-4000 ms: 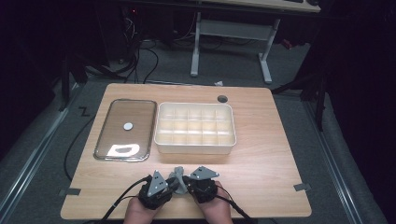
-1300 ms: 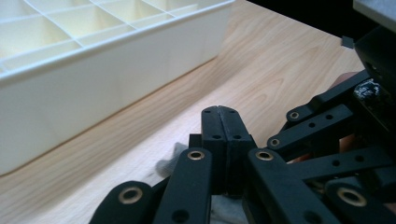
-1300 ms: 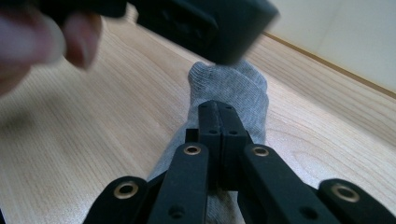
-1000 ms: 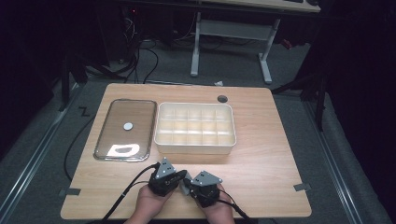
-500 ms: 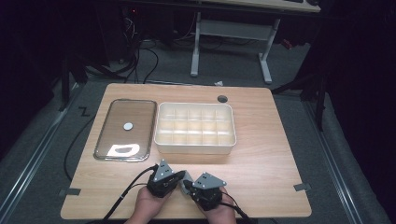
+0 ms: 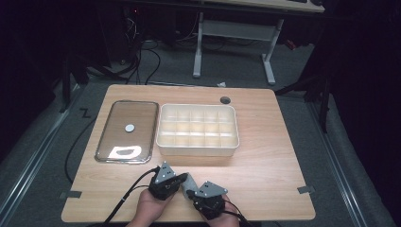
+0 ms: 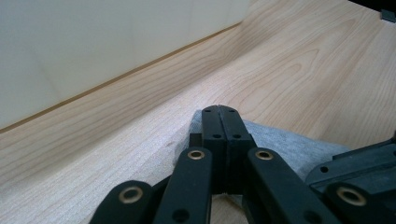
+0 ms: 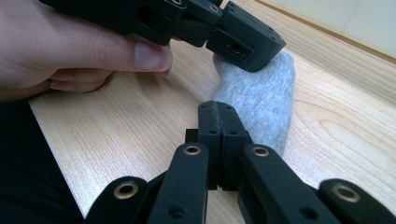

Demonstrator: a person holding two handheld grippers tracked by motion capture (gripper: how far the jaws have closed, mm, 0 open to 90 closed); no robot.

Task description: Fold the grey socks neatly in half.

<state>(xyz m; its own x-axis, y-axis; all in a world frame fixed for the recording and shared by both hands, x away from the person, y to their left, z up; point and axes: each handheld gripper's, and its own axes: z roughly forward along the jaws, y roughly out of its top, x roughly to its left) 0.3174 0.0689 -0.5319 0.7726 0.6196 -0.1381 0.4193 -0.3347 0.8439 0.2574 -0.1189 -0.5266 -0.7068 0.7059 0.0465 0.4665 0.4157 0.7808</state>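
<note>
A white divided box (image 6: 197, 130) sits beside a glass-lidded tray (image 6: 126, 131) on the table (image 6: 269, 156).

bright tabletop, dark surroundings, tray glare

Grey cloth (image 6: 189, 181), bottom centre of the high view: mostly covered by both grippers, shape unclear. In the left gripper view the white box (image 7: 93, 46) is cut off by the top and left edges. Small round thing on the glass lid (image 6: 129, 127): too small to identify.
</note>
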